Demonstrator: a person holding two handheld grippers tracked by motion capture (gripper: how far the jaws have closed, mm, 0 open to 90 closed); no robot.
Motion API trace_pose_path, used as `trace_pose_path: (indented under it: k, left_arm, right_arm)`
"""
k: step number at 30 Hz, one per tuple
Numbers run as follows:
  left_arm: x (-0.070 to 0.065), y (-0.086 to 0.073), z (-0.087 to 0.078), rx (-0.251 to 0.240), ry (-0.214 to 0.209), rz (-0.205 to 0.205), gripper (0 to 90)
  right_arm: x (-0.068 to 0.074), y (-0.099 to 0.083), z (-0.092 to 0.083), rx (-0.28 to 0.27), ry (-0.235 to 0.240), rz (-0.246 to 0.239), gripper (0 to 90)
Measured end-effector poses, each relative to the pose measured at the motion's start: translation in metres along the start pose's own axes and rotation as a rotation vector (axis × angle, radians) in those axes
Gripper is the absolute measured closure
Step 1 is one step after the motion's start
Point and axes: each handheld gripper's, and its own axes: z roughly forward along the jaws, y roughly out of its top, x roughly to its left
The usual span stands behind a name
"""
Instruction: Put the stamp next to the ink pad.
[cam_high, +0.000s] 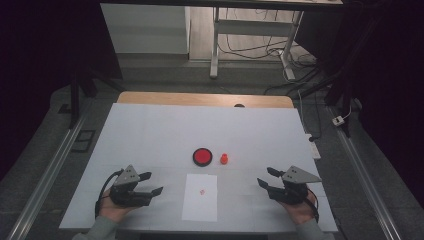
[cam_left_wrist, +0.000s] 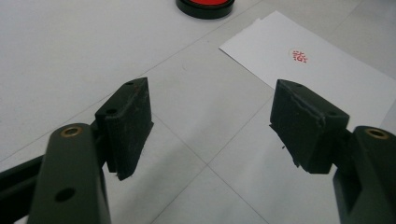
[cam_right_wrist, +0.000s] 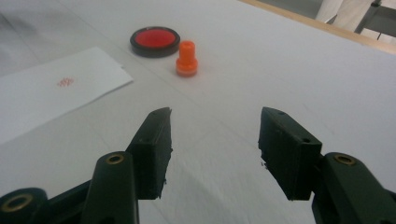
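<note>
Both grippers, left (cam_high: 153, 183) and right (cam_high: 265, 176), sat open and empty beside stamped paper (cam_high: 200, 197); orange stamp (cam_high: 224, 158) parked by ink pad (cam_high: 203, 156), apparently job finished.

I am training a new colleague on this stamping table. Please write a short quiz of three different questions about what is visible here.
1. True or false: the sheet of paper already carries a red stamp mark.
2. Which thing stands right beside the red ink pad? A) a blue cup B) the orange stamp C) a pen
3. What does the left gripper or the right gripper hold?

Key
1. True.
2. B; the stamp stands upright, apart from the pad.
3. Nothing; both are open and empty, either side of the paper.
</note>
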Motion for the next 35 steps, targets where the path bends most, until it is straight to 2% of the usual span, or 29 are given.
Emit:
trace_pose_path:
  k: [6, 11, 14, 20, 35]
  left_arm:
    - [0.000, 0.000, 0.001, 0.006, -0.001, -0.002, 29.6]
    - [0.000, 0.000, 0.002, 0.009, -0.001, -0.003, 29.6]
    - [0.000, 0.000, 0.003, 0.011, -0.001, -0.003, 29.6]
    - [0.000, 0.000, 0.003, 0.011, -0.003, -0.003, 29.6]
    - [0.000, 0.000, 0.002, 0.011, 0.000, -0.001, 29.6]
  right_arm:
    - [-0.009, -0.014, -0.013, 0.016, -0.014, 0.021, 43.8]
    - [-0.014, -0.016, -0.013, 0.022, -0.023, 0.021, 43.5]
    - [-0.012, -0.012, -0.013, 0.010, -0.017, 0.012, 43.5]
    - [-0.009, -0.011, -0.011, 0.021, -0.011, -0.009, 43.4]
    - [-0.008, -0.010, -0.010, 0.020, -0.013, -0.016, 43.4]
